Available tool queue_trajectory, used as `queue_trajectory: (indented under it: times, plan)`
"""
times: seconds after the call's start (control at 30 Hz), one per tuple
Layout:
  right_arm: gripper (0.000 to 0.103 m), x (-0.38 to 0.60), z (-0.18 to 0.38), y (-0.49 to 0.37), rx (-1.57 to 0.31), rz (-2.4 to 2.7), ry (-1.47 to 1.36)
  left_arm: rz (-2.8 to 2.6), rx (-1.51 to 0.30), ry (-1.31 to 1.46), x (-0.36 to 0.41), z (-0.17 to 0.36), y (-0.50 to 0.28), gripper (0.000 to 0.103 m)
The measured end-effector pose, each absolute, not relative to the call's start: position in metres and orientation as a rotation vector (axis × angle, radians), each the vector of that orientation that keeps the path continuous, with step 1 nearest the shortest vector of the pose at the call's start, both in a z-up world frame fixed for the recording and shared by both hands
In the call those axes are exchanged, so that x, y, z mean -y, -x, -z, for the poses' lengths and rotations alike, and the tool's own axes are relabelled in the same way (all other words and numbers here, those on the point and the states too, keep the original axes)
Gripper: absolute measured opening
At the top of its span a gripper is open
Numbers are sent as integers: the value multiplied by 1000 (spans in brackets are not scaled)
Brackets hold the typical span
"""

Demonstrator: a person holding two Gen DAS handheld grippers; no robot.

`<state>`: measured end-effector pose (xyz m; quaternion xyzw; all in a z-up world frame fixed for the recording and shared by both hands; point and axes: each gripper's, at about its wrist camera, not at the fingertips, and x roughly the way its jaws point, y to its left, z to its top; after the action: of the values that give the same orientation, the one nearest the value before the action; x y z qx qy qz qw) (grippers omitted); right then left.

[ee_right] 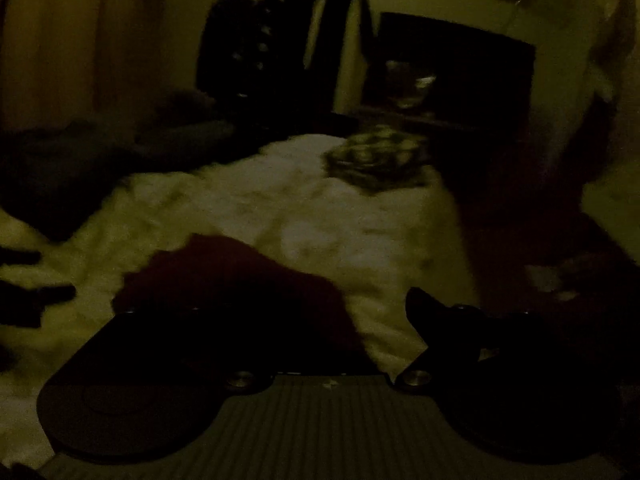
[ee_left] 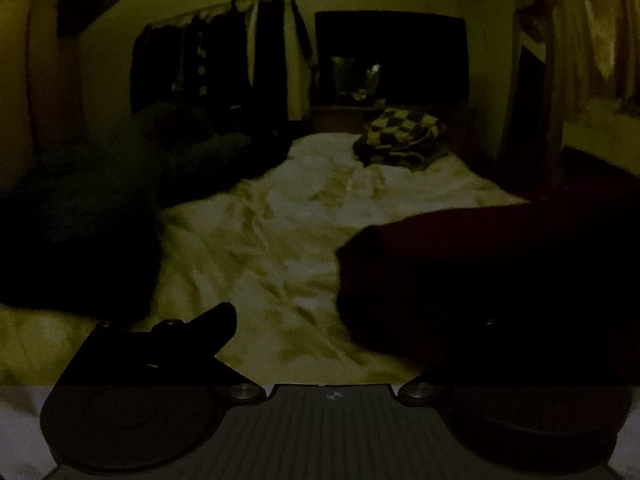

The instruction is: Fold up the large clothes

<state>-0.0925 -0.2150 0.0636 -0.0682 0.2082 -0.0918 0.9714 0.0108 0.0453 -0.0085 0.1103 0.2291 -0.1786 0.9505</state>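
Dark red garment (ee_left: pixel 460 264), bunched on bed

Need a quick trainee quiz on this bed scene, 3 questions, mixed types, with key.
1. True or false: the checkered cloth lies at the far end of the bed sheet.
2. In the left wrist view, the dark red garment lies: A) at the far left, B) near the camera on the right, C) hung on the wall.
3. One word: is the bed sheet smooth or rumpled?

Key: 1 true; 2 B; 3 rumpled.
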Motion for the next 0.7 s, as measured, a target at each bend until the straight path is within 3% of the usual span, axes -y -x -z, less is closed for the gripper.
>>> queue_trajectory:
  times: [0.07,0.33,0.4,0.47,0.53,0.57,0.7]
  plan:
    - [101,193,-73,108,-336,98,254,332,-479,-264,-41,9,-28,103]
    - [99,90,-1,60,-511,-227,621,317,-628,-214,-50,22,-96,103]
    - [91,84,22,36,-572,-192,661,309,-665,-203,-57,29,-109,103]
    - [72,98,36,15,-636,-114,653,312,-696,-174,-62,34,-123,103]
    - [42,121,31,10,-659,-98,573,327,-716,-136,-64,37,-136,103]
    - [19,135,22,11,-637,-94,490,338,-718,-119,-62,38,-143,103]
    - [18,199,-27,24,-421,100,213,414,-685,-88,-44,39,-168,103]
